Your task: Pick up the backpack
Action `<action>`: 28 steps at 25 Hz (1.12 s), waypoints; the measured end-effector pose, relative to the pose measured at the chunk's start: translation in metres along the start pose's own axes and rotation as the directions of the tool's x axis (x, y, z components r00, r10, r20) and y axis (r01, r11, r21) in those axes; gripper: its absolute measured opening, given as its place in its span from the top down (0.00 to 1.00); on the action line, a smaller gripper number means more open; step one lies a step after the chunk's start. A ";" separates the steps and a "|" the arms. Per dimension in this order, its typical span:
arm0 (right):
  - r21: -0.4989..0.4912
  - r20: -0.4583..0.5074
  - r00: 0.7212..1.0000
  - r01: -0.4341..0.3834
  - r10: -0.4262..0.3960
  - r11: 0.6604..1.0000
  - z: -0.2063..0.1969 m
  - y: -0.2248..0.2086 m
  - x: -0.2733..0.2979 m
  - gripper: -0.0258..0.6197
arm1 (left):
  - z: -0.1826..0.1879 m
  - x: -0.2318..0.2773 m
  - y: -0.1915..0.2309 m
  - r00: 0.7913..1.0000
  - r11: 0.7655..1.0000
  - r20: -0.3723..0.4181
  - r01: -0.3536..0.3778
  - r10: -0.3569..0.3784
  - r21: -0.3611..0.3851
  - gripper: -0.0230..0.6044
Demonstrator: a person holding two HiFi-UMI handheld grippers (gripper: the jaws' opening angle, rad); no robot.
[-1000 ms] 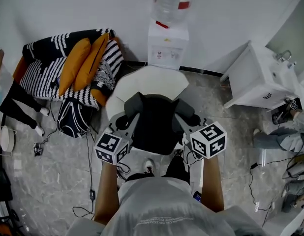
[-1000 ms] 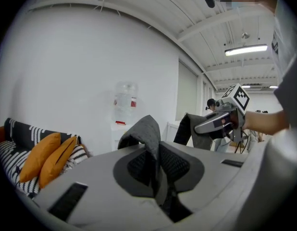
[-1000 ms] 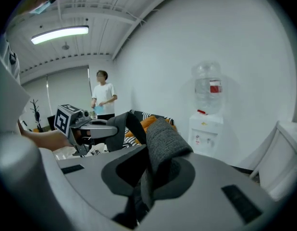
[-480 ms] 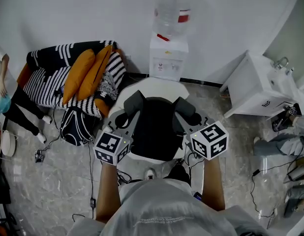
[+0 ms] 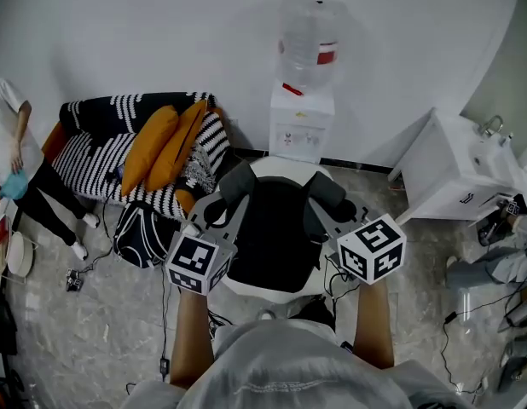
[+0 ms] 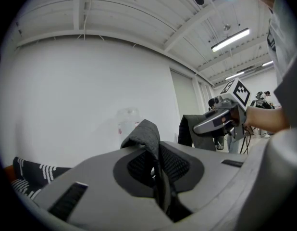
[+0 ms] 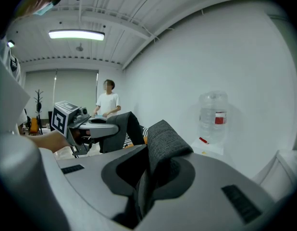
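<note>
Black backpack [image 5: 268,228] held over the middle of a round white worktop [image 5: 285,167], whose far and near edges show around it; contact between bag and worktop cannot be told from above. Left hand-held gripper [image 6: 158,170] is clenched on the left strap [image 6: 146,136]; right hand-held gripper [image 7: 144,179] is clenched on the right strap [image 7: 165,141]. Both straps rise as grey loops between the jaws. Beyond the worktop's far edge, a water dispenser [image 5: 302,122] stands against the wall. To the left, a striped sofa [image 5: 93,156] carries orange cushions [image 5: 153,147], and a second dark bag [image 5: 142,233] lies on the floor beside it.
</note>
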State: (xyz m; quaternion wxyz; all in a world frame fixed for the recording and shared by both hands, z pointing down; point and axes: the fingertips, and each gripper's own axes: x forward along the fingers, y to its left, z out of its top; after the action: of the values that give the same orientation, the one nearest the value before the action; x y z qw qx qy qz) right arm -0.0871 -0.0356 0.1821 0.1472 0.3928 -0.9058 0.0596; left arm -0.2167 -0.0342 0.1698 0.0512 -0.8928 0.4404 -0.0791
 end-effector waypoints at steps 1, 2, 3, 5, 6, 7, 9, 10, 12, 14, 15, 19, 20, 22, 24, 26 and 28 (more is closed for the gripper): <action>-0.003 0.005 1.000 0.000 0.000 1.000 0.004 0.000 0.000 0.91 | 0.005 0.000 0.001 1.000 1.000 0.007 -0.002 0.002 0.003 0.89; -0.003 0.010 1.000 0.003 -0.003 1.000 0.009 -0.001 0.000 0.91 | 0.009 0.000 0.001 1.000 1.000 0.012 -0.004 0.004 0.005 0.89; 0.000 0.014 1.000 0.009 -0.009 1.000 0.012 -0.001 0.000 0.91 | 0.013 -0.001 0.002 1.000 1.000 0.016 -0.005 0.004 0.007 0.89; 0.007 0.024 1.000 0.020 -0.020 1.000 0.018 -0.003 0.000 0.91 | 0.020 -0.002 0.002 1.000 1.000 0.023 -0.005 0.005 0.012 0.89; 0.007 0.030 0.999 0.021 -0.021 1.000 0.020 -0.002 0.000 0.91 | 0.024 -0.003 0.002 1.000 1.000 0.027 -0.006 0.005 0.015 0.89; 0.003 0.036 0.999 0.018 -0.019 1.000 0.023 -0.002 0.000 0.91 | 0.027 -0.004 0.002 0.999 1.000 0.032 -0.007 0.006 0.017 0.89; -0.011 0.049 0.999 0.013 -0.012 1.000 0.030 0.001 -0.002 0.91 | 0.034 -0.007 0.003 0.999 1.000 0.043 -0.008 0.008 0.018 0.89; -0.019 0.056 0.998 0.011 -0.010 1.000 0.033 0.002 -0.003 0.91 | 0.038 -0.008 0.003 0.999 1.000 0.049 -0.009 0.008 0.018 0.89; -0.033 0.069 0.998 0.010 -0.008 0.999 0.039 0.004 -0.007 0.91 | 0.044 -0.009 0.002 0.998 1.000 0.057 -0.010 0.009 0.020 0.89; -0.044 0.081 0.997 0.013 -0.010 0.999 0.044 0.005 -0.009 0.91 | 0.050 -0.009 0.001 0.998 1.000 0.064 -0.009 0.008 0.023 0.89; -0.050 0.085 0.996 0.015 -0.011 0.999 0.046 0.005 -0.010 0.91 | 0.052 -0.009 0.001 0.998 1.000 0.068 -0.008 0.007 0.024 0.89; -0.065 0.087 0.996 0.019 -0.013 0.998 0.047 0.005 -0.013 0.91 | 0.055 -0.008 -0.003 0.997 0.999 0.071 0.002 -0.005 0.033 0.89; -0.066 0.085 0.996 0.020 -0.014 0.998 0.046 0.005 -0.014 0.91 | 0.055 -0.008 -0.004 0.998 0.999 0.070 0.004 -0.007 0.034 0.89; -0.062 0.081 0.997 0.023 -0.017 0.998 0.044 0.005 -0.015 0.91 | 0.054 -0.008 -0.005 0.998 0.999 0.065 0.007 -0.009 0.034 0.89; -0.058 0.077 0.997 0.023 -0.019 0.998 0.042 0.006 -0.015 0.91 | 0.053 -0.009 -0.007 0.998 0.999 0.062 0.009 -0.011 0.034 0.89; -0.058 0.074 0.997 0.023 -0.019 0.998 0.040 0.007 -0.017 0.91 | 0.052 -0.011 -0.009 0.998 0.999 0.061 0.010 -0.012 0.033 0.89; -0.057 0.072 0.997 0.024 -0.020 0.998 0.039 0.008 -0.019 0.91 | 0.051 -0.012 -0.011 0.998 1.000 0.059 0.010 -0.012 0.029 0.89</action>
State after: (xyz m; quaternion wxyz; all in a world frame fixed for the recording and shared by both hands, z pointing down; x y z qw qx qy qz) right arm -0.0895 -0.0255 0.1395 0.1269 0.4000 -0.9075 0.0178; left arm -0.2056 -0.0172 0.1201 0.0769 -0.8964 0.4324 -0.0592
